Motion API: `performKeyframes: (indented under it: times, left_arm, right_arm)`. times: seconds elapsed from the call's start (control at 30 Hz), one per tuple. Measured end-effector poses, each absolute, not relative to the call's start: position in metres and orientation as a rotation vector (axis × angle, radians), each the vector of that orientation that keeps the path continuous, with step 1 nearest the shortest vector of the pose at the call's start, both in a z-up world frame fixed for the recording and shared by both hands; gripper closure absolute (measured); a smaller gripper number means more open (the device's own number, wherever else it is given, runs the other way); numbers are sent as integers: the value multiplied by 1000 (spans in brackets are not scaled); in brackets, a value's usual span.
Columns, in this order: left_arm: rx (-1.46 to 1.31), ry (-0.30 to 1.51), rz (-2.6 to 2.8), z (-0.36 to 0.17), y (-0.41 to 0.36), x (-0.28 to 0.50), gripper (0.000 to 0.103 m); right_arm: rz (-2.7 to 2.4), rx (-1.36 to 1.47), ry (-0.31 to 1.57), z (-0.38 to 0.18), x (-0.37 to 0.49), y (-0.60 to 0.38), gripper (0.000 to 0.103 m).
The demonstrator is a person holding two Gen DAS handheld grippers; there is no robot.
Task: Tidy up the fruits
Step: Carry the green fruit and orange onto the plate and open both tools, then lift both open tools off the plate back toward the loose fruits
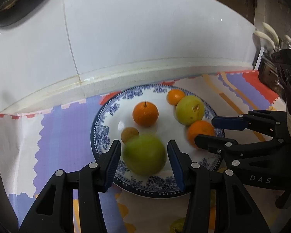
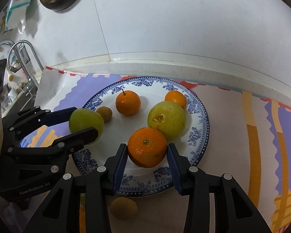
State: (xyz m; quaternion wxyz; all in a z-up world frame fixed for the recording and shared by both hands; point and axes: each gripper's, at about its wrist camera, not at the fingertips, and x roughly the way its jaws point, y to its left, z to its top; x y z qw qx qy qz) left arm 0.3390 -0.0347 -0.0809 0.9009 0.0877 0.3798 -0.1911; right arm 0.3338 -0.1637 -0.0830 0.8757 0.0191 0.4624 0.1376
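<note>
Straddling a green apple (image 1: 144, 156) with the left tongs (image 1: 143, 159), pads slightly apart from it; flanking an orange (image 2: 147, 147) with the right tongs (image 2: 147, 163), pads at its skin, grip unclear. Both on the blue-patterned plate (image 2: 200, 116) with 2 oranges, another apple, atop the desk (image 2: 229, 155).

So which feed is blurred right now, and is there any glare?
Left wrist view: the green apple between the left gripper is smeared. Right wrist view: sharp, small glints on the stemmed orange. Both bend the wall edge.
</note>
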Motion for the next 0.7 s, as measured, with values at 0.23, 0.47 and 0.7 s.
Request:
performKeyframes:
  times: [0.23,0.47,0.7]
  left_arm:
    - [181,730,-381,-61,-31,325,46]
    - [171,673,-364,-37,-27,301,38]
    - [166,631,-351,-19,-23,276,34]
  right_arm:
    - [267,38,915,-64,322,-167,53]
    - [245,44,867,-41,301,-171,53]
    - [222,35,824,-21,280,-173,44]
